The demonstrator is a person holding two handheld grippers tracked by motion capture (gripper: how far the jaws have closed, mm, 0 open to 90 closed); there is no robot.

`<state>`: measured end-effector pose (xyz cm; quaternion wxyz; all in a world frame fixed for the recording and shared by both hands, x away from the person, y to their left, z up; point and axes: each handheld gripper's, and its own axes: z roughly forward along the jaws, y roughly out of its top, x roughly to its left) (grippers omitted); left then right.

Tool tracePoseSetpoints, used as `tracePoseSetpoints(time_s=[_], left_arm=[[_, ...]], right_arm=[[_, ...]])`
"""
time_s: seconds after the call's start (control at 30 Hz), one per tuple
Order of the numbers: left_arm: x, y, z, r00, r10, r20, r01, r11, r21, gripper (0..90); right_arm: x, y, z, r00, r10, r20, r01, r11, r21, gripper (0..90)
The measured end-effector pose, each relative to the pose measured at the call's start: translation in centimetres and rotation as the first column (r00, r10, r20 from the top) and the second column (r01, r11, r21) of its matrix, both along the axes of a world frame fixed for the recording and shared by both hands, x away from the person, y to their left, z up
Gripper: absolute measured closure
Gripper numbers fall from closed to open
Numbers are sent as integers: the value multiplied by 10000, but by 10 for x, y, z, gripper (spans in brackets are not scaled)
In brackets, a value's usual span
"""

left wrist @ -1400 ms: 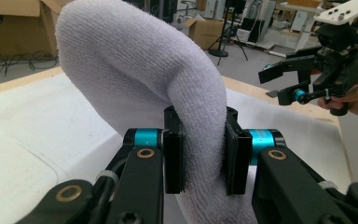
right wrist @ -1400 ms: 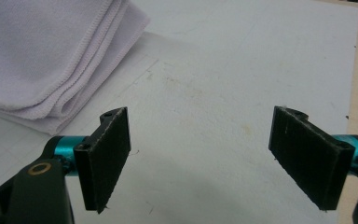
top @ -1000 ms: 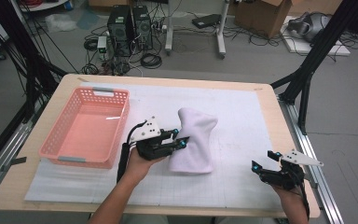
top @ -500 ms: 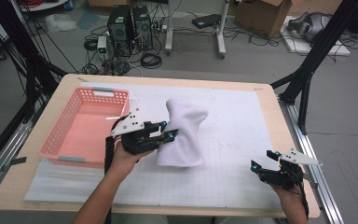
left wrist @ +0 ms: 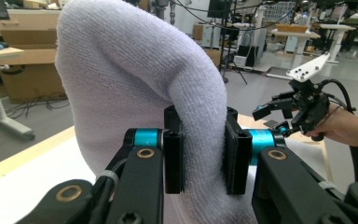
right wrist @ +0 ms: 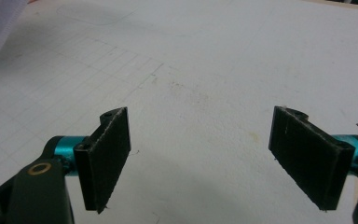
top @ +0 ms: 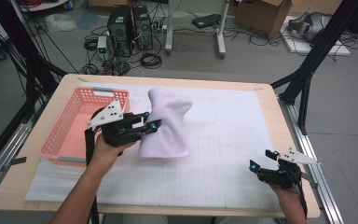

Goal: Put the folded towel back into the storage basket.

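just beside the pink basket, the left gripper has its fingers pinching the white towel. well apart from the basket, the right gripper has its fingers spread over the table.

Basket at table's 9 o'clock, towel just at its 3 o'clock, right gripper at towel's 4 o'clock, well apart.

The left hand-held gripper, its pads pinching a fold of the white towel, is now farther left and higher than a second ago, close beside the pink basket. The towel travels with it across the counter, now nearer the basket and draped taller from the grip.
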<state>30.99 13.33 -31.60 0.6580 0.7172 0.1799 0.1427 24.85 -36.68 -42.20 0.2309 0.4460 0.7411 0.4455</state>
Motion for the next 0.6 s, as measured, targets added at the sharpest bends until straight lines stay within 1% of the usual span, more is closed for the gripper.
tracePoseSetpoints(time_s=[0.03,0.07,0.27,0.6], left_arm=[[0,0,0,10000,0,0,0,10000,0,738],[0,5,1,9999,114,10,-114,9999,-11,738],[1,21,5,9991,418,41,-418,9991,-22,737],[2,45,16,9983,569,132,-568,9984,-69,736]], right_arm=[[0,0,0,10000,-7,-5,7,10000,-5,196],[0,1,0,10000,1,-6,-1,10000,3,195],[1,2,0,10000,24,16,-24,10000,-49,196],[2,5,0,10000,52,-62,-52,10000,-54,195]])
